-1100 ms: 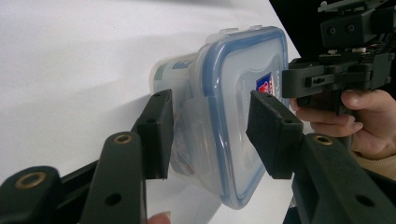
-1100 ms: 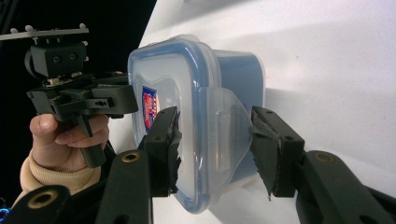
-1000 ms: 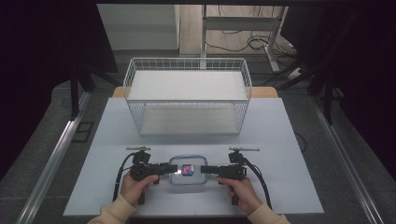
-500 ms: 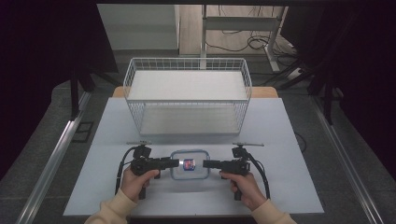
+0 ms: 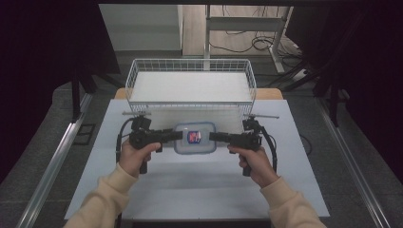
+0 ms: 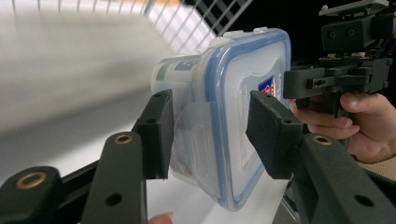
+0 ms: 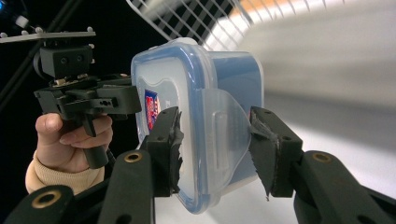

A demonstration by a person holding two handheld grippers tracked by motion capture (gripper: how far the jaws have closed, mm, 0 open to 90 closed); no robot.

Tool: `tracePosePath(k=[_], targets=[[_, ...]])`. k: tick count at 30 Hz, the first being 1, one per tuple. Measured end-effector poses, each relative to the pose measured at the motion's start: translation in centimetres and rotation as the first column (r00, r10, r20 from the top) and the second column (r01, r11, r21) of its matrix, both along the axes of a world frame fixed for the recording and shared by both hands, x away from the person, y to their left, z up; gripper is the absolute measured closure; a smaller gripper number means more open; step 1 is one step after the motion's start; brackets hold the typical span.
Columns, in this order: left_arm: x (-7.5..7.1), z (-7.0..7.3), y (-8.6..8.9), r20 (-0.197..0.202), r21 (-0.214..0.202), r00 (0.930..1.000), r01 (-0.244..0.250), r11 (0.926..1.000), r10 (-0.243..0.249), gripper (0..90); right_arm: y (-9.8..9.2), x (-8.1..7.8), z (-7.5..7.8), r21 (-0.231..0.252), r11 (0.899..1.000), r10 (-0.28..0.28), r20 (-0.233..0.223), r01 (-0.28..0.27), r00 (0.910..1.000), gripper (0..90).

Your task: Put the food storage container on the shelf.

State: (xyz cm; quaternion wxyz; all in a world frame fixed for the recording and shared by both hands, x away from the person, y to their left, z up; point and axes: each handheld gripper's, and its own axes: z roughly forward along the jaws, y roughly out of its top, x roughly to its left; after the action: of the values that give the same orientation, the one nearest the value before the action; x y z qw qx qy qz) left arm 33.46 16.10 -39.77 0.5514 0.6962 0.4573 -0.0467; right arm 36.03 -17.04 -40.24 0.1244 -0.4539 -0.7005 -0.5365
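Above the surface's (image 5: 157, 190) middle, both my left gripper (image 5: 177, 136) and right gripper (image 5: 215, 137) clamp the clear blue-rimmed lidded plastic container (image 5: 194, 137); lifted, wire basket (image 5: 190, 66) placement remains.

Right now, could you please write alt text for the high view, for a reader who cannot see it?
Two hand-held grippers, left gripper and right gripper, clamp a clear lidded container from opposite sides, above a white table. A white wire basket stands behind.

We hold left hand-held gripper (image 5: 178, 136) and right hand-held gripper (image 5: 213, 137) level, pointing inward, both jaws clamped.
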Motion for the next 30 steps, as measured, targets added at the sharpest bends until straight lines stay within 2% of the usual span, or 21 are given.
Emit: tracePosePath(k=[1, 2, 3, 4, 5, 6, 7, 8, 9, 10, 11, 17, 22, 23, 24, 25, 26, 27, 28, 29, 30], targets=[[0.6, 1.3, 0.2, 0.021, -0.003, 0.9998, -0.001, 1.0000, 0.001, 52.1, 0.2, 0.6, 1.6, 0.000, 1.000, -0.001, 0.028, 0.001, 0.9996, 55.0], [0.6, 1.3, 0.2, 0.021, -0.003, 0.9998, -0.001, 1.0000, 0.001, 52.1, 0.3, 0.8, 2.2, 0.001, 1.000, -0.005, 0.038, 0.005, 0.9993, 55.0], [1.3, 2.7, 0.4, 0.040, -0.004, 0.9992, 0.001, 1.0000, 0.000, 52.1, 0.4, 1.2, 3.2, -0.001, 1.000, -0.004, 0.054, 0.004, 0.9985, 55.0], [1.3, 2.7, 0.4, 0.040, -0.004, 0.9992, 0.001, 1.0000, 0.000, 52.1, 0.5, 1.5, 3.7, -0.004, 1.000, -0.003, 0.062, 0.003, 0.9981, 55.0], [1.9, 4.0, 0.5, 0.056, -0.006, 0.9984, -0.001, 1.0000, 0.001, 52.1, 0.6, 1.9, 4.6, -0.004, 1.000, -0.004, 0.076, 0.005, 0.9971, 55.0], [1.9, 4.0, 0.5, 0.056, -0.006, 0.9984, -0.001, 1.0000, 0.001, 52.1, 0.6, 1.9, 4.6, -0.004, 1.000, -0.004, 0.076, 0.005, 0.9971, 55.0], [2.6, 5.1, 0.7, 0.068, -0.009, 0.9977, -0.001, 1.0000, 0.002, 52.1, 0.8, 2.5, 5.8, -0.009, 1.000, -0.001, 0.099, 0.002, 0.9951, 55.0], [2.6, 5.1, 0.7, 0.068, -0.009, 0.9977, -0.001, 1.0000, 0.002, 52.1, 0.8, 2.7, 6.3, -0.010, 1.000, -0.002, 0.109, 0.003, 0.9940, 55.0], [3.4, 6.0, 0.9, 0.069, -0.016, 0.9976, 0.001, 0.9999, 0.000, 52.0, 1.0, 3.1, 6.9, -0.015, 1.000, -0.002, 0.118, 0.003, 0.9931, 55.0], [3.4, 6.0, 0.9, 0.069, -0.016, 0.9976, 0.001, 0.9999, 0.000, 52.1, 1.0, 3.1, 6.9, -0.015, 1.000, -0.002, 0.118, 0.003, 0.9931, 55.0], [4.3, 6.6, 1.2, 0.064, -0.022, 0.9979, 0.009, 0.9997, -0.008, 52.2, 1.2, 3.7, 7.8, -0.024, 1.000, 0.001, 0.132, 0.002, 0.9913, 55.0], [6.3, 8.0, 1.5, 0.056, -0.020, 0.9984, 0.008, 0.9998, -0.006, 52.2, 1.5, 5.8, 9.2, -0.028, 1.000, 0.005, 0.128, -0.001, 0.9918, 54.9], [8.9, 8.8, 2.0, 0.025, -0.028, 0.9995, 0.019, 0.9994, -0.018, 52.2, 2.0, 7.9, 10.2, -0.040, 0.999, -0.002, 0.126, 0.007, 0.9920, 54.8], [8.9, 8.8, 2.0, 0.025, -0.028, 0.9995, 0.019, 0.9994, -0.018, 52.3, 2.0, 7.9, 10.2, -0.040, 0.999, -0.002, 0.126, 0.007, 0.9920, 54.8], [9.7, 8.9, 2.2, 0.015, -0.032, 0.9997, 0.017, 0.9993, -0.016, 52.2, 2.2, 8.5, 10.4, -0.042, 0.999, -0.007, 0.122, 0.012, 0.9925, 54.8], [9.7, 8.9, 2.2, 0.015, -0.032, 0.9997, 0.017, 0.9993, -0.016, 52.2, 2.2, 8.5, 10.4, -0.042, 0.999, -0.007, 0.122, 0.012, 0.9925, 54.8], [10.7, 8.9, 2.3, -0.002, -0.028, 0.9998, 0.020, 0.9994, -0.020, 52.3, 2.3, 9.3, 10.4, -0.044, 0.999, -0.009, 0.113, 0.014, 0.9936, 54.8], [10.7, 8.9, 2.3, -0.002, -0.028, 0.9998, 0.020, 0.9994, -0.020, 52.3, 2.3, 9.3, 10.4, -0.044, 0.999, -0.009, 0.113, 0.014, 0.9936, 54.8], [11.5, 8.8, 2.2, -0.019, -0.029, 0.9997, 0.015, 0.9995, -0.016, 52.3, 2.3, 10.2, 10.3, -0.042, 0.999, -0.014, 0.092, 0.018, 0.9956, 54.5], [11.5, 8.8, 2.2, -0.019, -0.029, 0.9997, 0.015, 0.9995, -0.016, 52.4, 2.3, 10.2, 10.3, -0.042, 0.999, -0.014, 0.092, 0.018, 0.9956, 54.5], [12.4, 8.4, 2.2, -0.039, -0.028, 0.9991, 0.014, 0.9995, -0.015, 52.5, 2.4, 11.2, 10.0, -0.046, 0.999, -0.023, 0.071, 0.026, 0.9972, 54.0]])
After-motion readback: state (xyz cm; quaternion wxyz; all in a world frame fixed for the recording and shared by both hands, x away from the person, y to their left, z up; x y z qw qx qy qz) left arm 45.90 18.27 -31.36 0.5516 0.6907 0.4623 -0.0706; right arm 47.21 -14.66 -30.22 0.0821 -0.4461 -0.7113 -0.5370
